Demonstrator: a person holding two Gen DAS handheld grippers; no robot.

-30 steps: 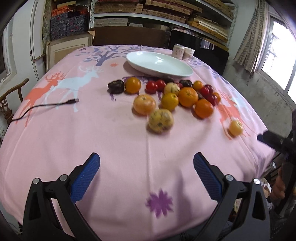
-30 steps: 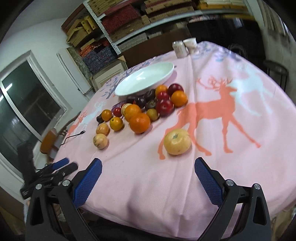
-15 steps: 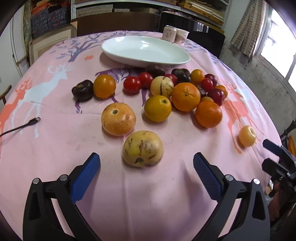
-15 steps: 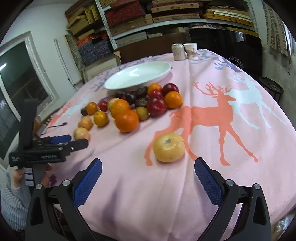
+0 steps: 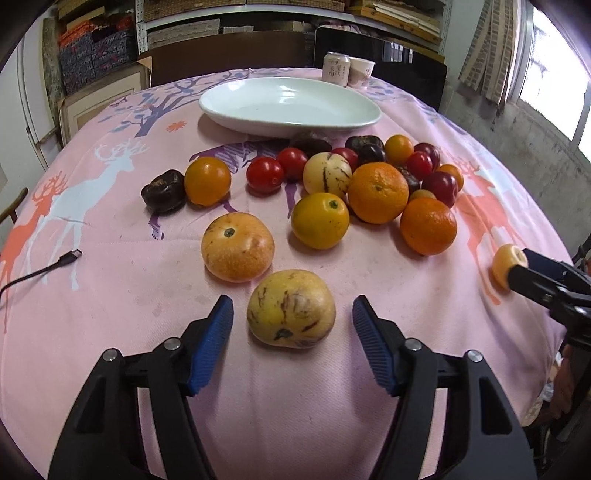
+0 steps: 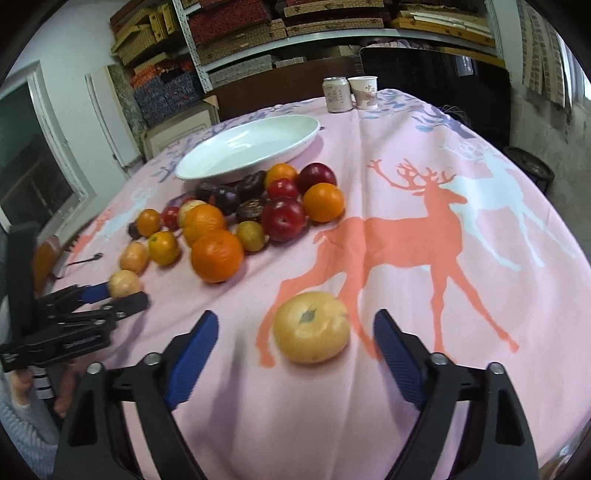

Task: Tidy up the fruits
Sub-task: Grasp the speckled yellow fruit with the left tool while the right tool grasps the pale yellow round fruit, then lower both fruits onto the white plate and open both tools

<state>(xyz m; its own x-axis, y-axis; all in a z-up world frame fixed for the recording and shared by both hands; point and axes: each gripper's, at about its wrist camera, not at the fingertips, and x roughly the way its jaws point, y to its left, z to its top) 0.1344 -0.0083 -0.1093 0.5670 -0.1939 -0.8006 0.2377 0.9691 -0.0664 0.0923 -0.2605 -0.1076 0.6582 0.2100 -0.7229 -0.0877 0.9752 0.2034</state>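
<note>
On the counter [image 5: 110, 332], draped in a pink deer-print cloth, the white plate [image 5: 291, 107] stands at the far side with the heap of fruit [image 5: 373, 184] just in front of it. Nearer than the heap, the left gripper [image 5: 291, 325] is closing, its blue pads either side of a speckled yellow fruit [image 5: 291, 308] but not yet touching it. Right of the heap, the right gripper [image 6: 295, 343] is closing likewise around a pale yellow fruit [image 6: 312, 326], gaps showing on both sides.

Pretty cluttered storeroom: metal shelves [image 6: 332, 22] crammed with woven boxes run along the back wall, daylight pours through a window [image 5: 554, 62] with a bunched curtain [image 5: 484, 51], and the floor's bare concrete.
</note>
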